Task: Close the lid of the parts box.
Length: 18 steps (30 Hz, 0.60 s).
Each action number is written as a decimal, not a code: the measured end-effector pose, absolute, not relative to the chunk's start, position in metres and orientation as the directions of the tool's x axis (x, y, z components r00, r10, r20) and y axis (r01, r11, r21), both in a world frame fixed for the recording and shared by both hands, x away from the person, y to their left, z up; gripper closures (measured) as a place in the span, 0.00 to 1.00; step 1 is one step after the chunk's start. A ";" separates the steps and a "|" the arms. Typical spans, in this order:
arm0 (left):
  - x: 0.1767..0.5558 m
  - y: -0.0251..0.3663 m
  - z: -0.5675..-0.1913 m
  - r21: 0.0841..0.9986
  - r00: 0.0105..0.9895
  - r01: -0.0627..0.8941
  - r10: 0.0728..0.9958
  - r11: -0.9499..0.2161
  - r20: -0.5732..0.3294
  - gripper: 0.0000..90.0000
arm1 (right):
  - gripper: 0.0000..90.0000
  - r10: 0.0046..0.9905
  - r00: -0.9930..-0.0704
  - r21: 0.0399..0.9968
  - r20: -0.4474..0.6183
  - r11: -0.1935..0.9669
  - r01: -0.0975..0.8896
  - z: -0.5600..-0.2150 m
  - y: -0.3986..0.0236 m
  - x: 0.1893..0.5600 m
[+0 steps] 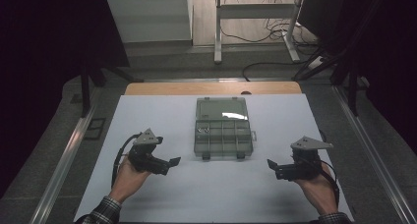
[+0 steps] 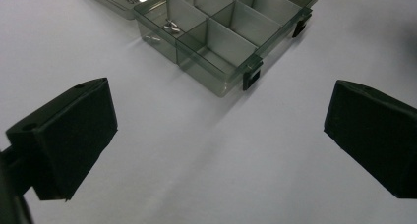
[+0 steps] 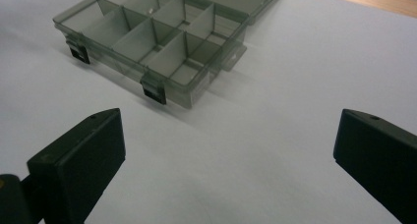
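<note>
The left claw (image 1: 173, 161) is spread wide and holds nothing; in the left gripper view its two black jaws stand far apart over the bare sheet. The left hand (image 1: 129, 177) grips it from below, with the forearm coming up from the bottom edge, and the claw points to the right, toward the middle of the surface (image 1: 162, 116). The right claw (image 1: 270, 165) is also spread and empty, held by the right hand (image 1: 317, 184), and it points to the left. The two claws face each other, well apart. Between them and a little farther from the person lies the open compartment box (image 1: 222, 135), flat on the surface with its lid folded back. Small metal parts (image 2: 169, 26) lie in one compartment at its left side.
</note>
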<state>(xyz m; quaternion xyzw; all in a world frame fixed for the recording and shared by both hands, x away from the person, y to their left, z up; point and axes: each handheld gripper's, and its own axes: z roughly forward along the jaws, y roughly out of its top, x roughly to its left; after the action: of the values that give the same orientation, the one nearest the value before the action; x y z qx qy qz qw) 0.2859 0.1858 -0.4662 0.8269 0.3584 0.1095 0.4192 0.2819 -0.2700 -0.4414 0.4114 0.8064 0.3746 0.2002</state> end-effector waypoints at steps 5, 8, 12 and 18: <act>0.294 0.180 -0.467 0.770 0.722 0.497 0.682 -0.400 -0.112 0.00 | 0.00 0.806 -0.592 0.778 0.000 0.372 0.506 -0.438 -0.265 0.290; 0.299 0.177 -0.468 0.767 0.727 0.495 0.678 -0.408 -0.109 0.00 | 0.00 0.805 -0.594 0.784 0.010 0.362 0.504 -0.437 -0.262 0.296; 0.306 0.173 -0.470 0.762 0.732 0.493 0.674 -0.421 -0.101 0.00 | 0.00 0.806 -0.592 0.787 0.007 0.361 0.500 -0.435 -0.257 0.305; 0.316 0.170 -0.471 0.759 0.732 0.498 0.673 -0.420 -0.108 0.00 | 0.00 0.804 -0.595 0.776 0.002 0.374 0.508 -0.434 -0.247 0.319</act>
<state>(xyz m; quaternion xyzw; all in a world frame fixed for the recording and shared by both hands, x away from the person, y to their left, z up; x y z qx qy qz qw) 0.3155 0.1697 -0.4712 0.8356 0.3503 0.1071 0.4093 0.3192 -0.2474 -0.4344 0.4069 0.8061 0.3841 0.1927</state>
